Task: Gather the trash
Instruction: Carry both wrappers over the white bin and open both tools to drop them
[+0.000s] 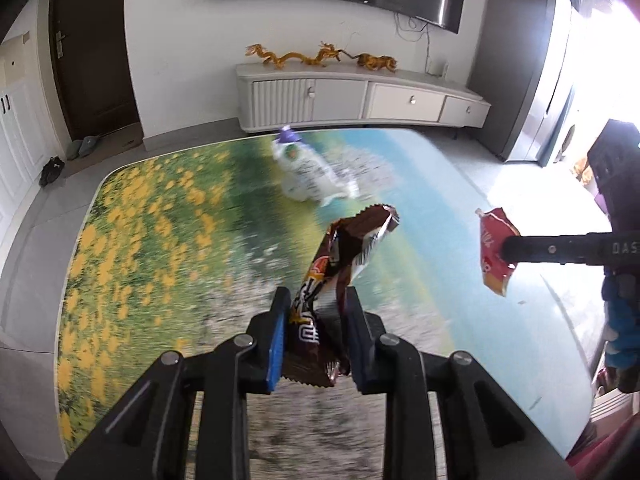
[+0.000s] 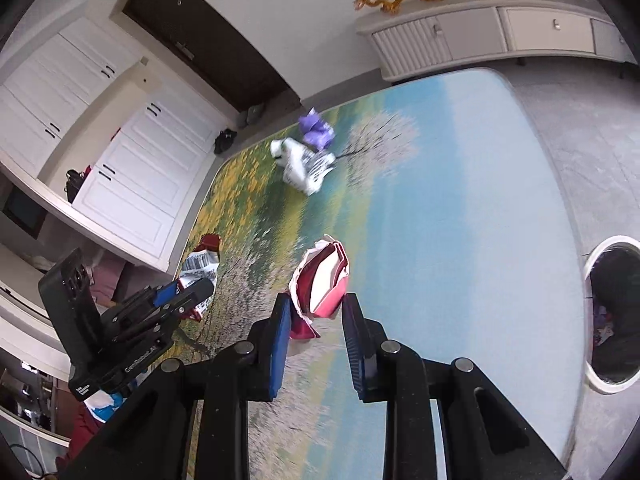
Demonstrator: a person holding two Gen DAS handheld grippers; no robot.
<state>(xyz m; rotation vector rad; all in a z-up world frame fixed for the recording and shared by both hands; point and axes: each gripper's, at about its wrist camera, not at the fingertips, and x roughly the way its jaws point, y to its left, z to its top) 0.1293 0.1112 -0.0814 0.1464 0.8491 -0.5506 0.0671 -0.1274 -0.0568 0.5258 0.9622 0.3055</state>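
Note:
My left gripper [image 1: 314, 312] is shut on a brown snack wrapper [image 1: 340, 252] and holds it above the landscape-print rug [image 1: 160, 240]. My right gripper [image 2: 314, 308] is shut on a red and white packet [image 2: 322, 276], also lifted off the rug [image 2: 440, 200]. In the left wrist view the right gripper [image 1: 508, 250] comes in from the right with the red packet [image 1: 494, 252]. In the right wrist view the left gripper [image 2: 192, 292] is at the left with the wrapper [image 2: 198, 268]. A white crumpled wrapper [image 1: 308, 172] and a purple wrapper [image 2: 316, 128] lie on the far part of the rug.
A white-rimmed trash bin [image 2: 612, 312] with a dark liner stands on the grey floor at the right of the rug. A low TV cabinet [image 1: 360, 96] stands against the far wall. White cupboards [image 2: 132, 168] and a dark door [image 1: 92, 52] are at the left.

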